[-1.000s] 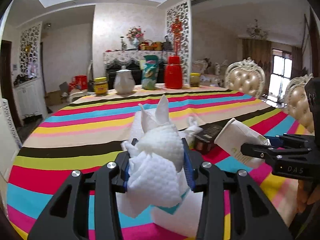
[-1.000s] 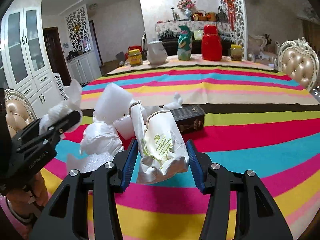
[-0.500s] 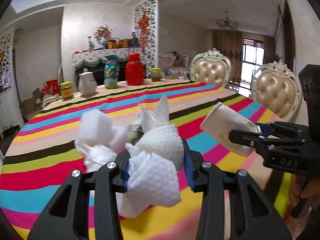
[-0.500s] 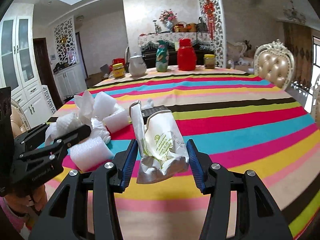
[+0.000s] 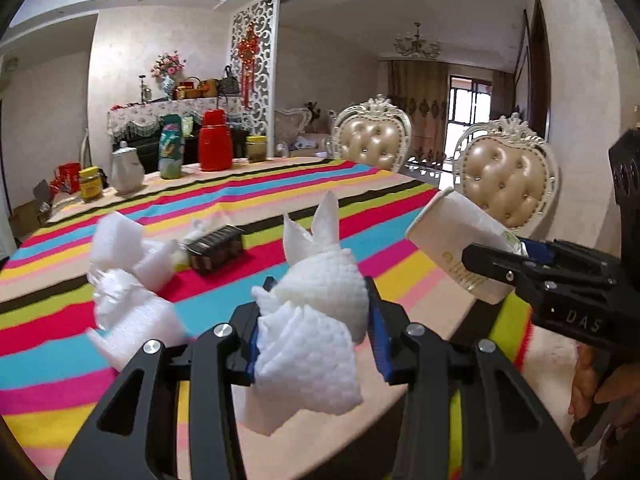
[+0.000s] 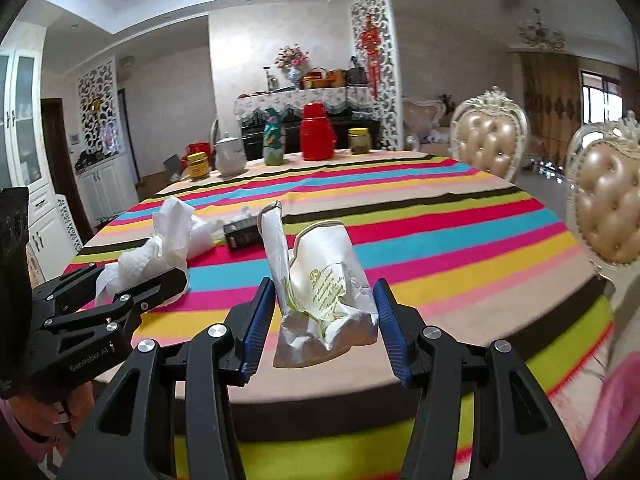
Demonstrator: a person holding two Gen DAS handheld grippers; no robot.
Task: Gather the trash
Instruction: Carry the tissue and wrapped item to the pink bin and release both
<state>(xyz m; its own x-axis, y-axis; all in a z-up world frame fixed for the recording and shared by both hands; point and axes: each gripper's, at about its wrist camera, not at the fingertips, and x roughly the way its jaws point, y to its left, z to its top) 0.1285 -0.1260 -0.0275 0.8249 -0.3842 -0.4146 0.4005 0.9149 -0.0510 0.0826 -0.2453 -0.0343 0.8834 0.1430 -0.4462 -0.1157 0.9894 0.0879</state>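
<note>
The left hand-held gripper (image 5: pixel 316 336) is closed on a crumpled white embossed paper towel (image 5: pixel 316 320), with both blue pads pressing its sides; the towel is carried above the near edge of the round desk with the multicoloured striped cloth (image 5: pixel 248 200). The right hand-held gripper (image 6: pixel 326 316) is clamped on a crushed white paper cup with green print (image 6: pixel 328 284), which stands upright between the pads, its flattened rim uppermost, also above the near part of the desk. More trash lies on the desk to the left: white foam blocks and plastic wrap (image 5: pixel 124 272) and, just beside them, a small dark rectangular box (image 5: pixel 216 246). Two cream tufted chairs with carved frames (image 5: pixel 506 176) stand at the desk's right side.
</note>
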